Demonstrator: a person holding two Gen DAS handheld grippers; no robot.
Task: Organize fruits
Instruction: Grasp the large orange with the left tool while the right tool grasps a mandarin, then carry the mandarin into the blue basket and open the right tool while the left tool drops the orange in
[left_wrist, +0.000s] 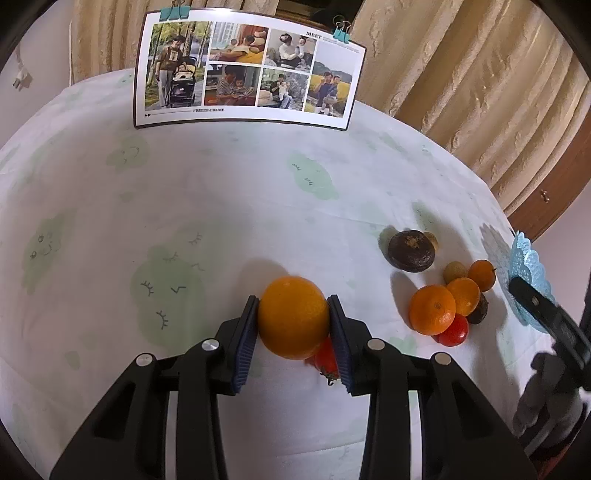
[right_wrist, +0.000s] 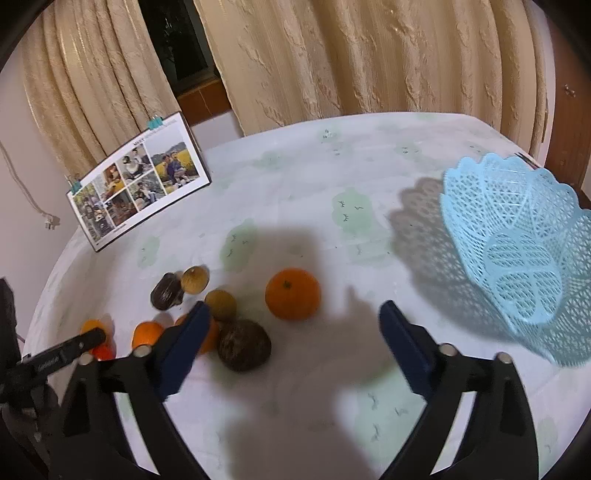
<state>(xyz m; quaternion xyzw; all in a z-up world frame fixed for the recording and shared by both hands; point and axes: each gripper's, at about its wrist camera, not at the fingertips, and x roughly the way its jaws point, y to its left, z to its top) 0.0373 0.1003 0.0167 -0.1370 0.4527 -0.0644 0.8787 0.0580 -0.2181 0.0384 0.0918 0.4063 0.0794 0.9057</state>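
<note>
Left-wrist view shows your left hand-held gripper (left_wrist: 292, 317) clamped on a large orange (left_wrist: 293, 316): both ribbed blue pads (left_wrist: 246, 343) press flat against its smooth, dimpled sides. Tucked under the orange, against the right pad, is a glossy red tomato (left_wrist: 327, 360) with a dried green stalk. All of this sits low over the worktop (left_wrist: 229, 192), which is draped in a soft white cloth printed with pale green cloud shapes.

To the right lies the loose cluster of fruit. A round mandarin (left_wrist: 432, 310) touches a smaller orange-skinned fruit behind it and a shiny cherry tomato (left_wrist: 453, 330) in front. Farther back rests a dark, wrinkled, flattened fruit (left_wrist: 411, 251), apart from the cluster. At the right edge you can see the scalloped rim of a light blue plastic basket (left_wrist: 528, 266).

In the right-wrist view, your right hand-held gripper (right_wrist: 293, 319) stands with its jaws wide apart and nothing between the pads; its image is somewhat blurred. One mandarin (right_wrist: 293, 293) lies alone on the cloth beyond the fingertips. The basket (right_wrist: 517, 240) stands to the right, an open lattice bowl with a wavy lip, empty. A dark, rough-skinned round fruit (right_wrist: 243, 345) lies just beside the left pad.

At the worktop's far side a glossy photo collage card (left_wrist: 247, 70) stands upright, held by teal binder clips, before heavy textured beige curtains (left_wrist: 461, 74).
</note>
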